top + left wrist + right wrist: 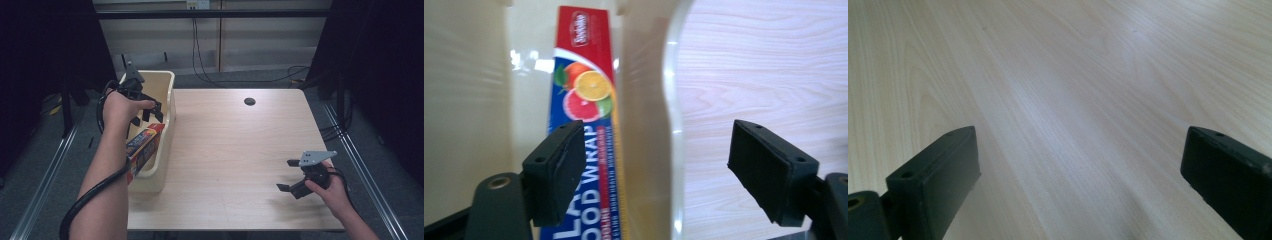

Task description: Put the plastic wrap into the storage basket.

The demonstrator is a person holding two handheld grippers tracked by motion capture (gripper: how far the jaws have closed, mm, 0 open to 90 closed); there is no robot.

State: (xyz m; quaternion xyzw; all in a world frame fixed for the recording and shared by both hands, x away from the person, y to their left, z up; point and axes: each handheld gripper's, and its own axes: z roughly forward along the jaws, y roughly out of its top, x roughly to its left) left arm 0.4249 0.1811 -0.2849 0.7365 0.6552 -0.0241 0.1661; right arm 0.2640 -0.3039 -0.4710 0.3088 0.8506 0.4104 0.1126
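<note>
One long, flat-sided cardboard box of food wrap (144, 148), glossy blue and red with printed citrus fruit, leans tilted inside the bin (167, 85), its lower end near the bin's near end and its upper end resting against the wall on the surface side. The bin is one smooth, cream plastic tub with rounded corners and a thick rolled rim, standing at the left edge of the surface (235, 150), which is pale wood-grain laminate, matte, rectangular with softly rounded corners. The left gripper (149, 114) hangs above the bin, just over the box's upper end; its black fingers (556, 170), blocky with flat rubbery pads, stand apart and touch nothing. In the left gripper view the bin's wall runs up between the two fingers, the box showing beyond the left one and bare wood beyond the right. The right gripper (289, 175) rests well away from the bin, at the surface's near right corner, fingers (935, 175) spread wide with only bare wood between them; a grey three-cornered plate (317, 157) sits on top of it. One small dark round hole (249, 101) marks the surface far from the bin, toward the back edge. Behind the surface, black cables (200, 55) hang and loop across grey floor.
</note>
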